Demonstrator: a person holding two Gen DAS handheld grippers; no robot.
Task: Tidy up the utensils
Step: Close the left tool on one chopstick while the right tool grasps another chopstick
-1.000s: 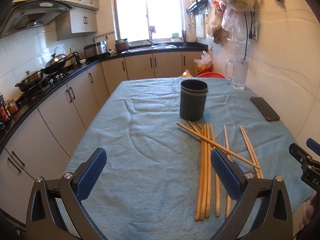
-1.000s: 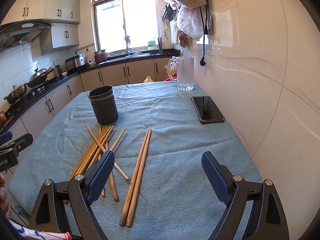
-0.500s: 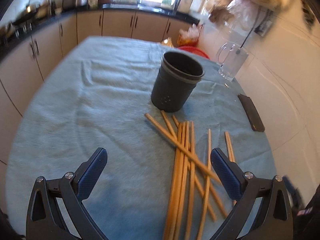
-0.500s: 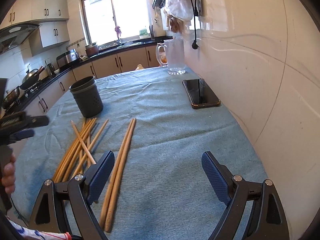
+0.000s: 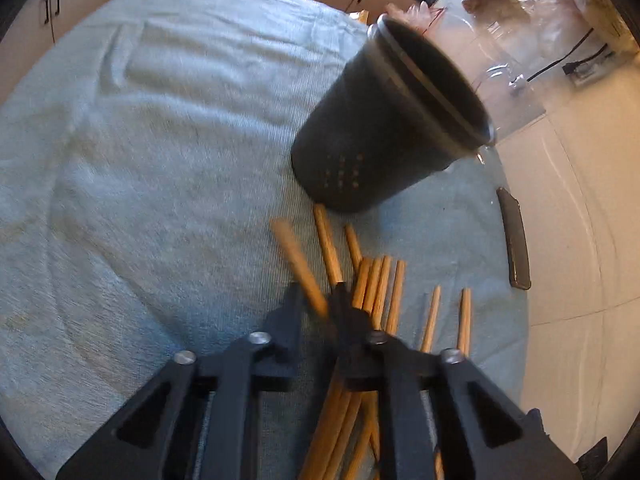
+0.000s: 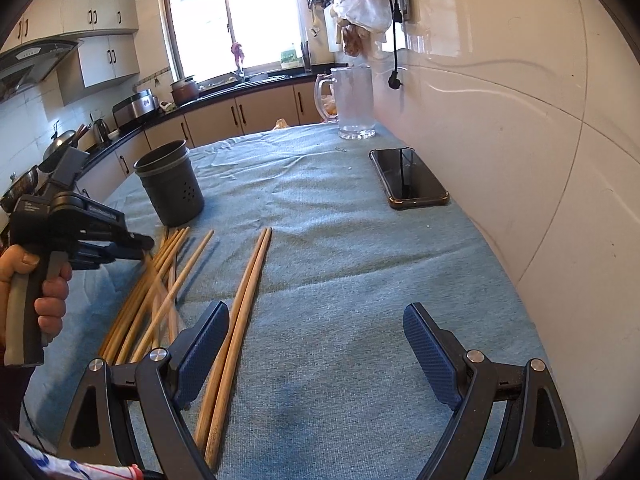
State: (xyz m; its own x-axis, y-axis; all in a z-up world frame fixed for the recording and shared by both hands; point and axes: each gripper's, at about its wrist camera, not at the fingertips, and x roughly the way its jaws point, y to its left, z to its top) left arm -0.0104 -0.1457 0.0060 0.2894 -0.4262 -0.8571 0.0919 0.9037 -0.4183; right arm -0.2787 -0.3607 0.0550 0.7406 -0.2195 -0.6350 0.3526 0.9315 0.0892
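My left claw [image 5: 316, 300] sits at the left of the worktop [image 6: 360, 280], its jaws having just closed to nearly together on one chopstick [image 5: 298, 266]. That stick pokes out ahead of the tips, tilted and blurred, over the blue cloth. In the right wrist view I see the hand [image 6: 48, 292] gripping that claw's handle. Just right of it lies the heap of chopsticks [image 6: 160, 280], fanned on the cloth, their far ends near the dark utensil holder [image 6: 172, 188], which stands upright beyond them. Further right a separate pair of chopsticks [image 6: 240, 308] lies side by side, running near to far. My right claw [image 6: 316, 340] hovers above the near edge with its jaws wide apart and nothing between them. Far right, a phone [image 6: 408, 178] lies flat by the wall, a glass pitcher [image 6: 354, 102] beyond it.
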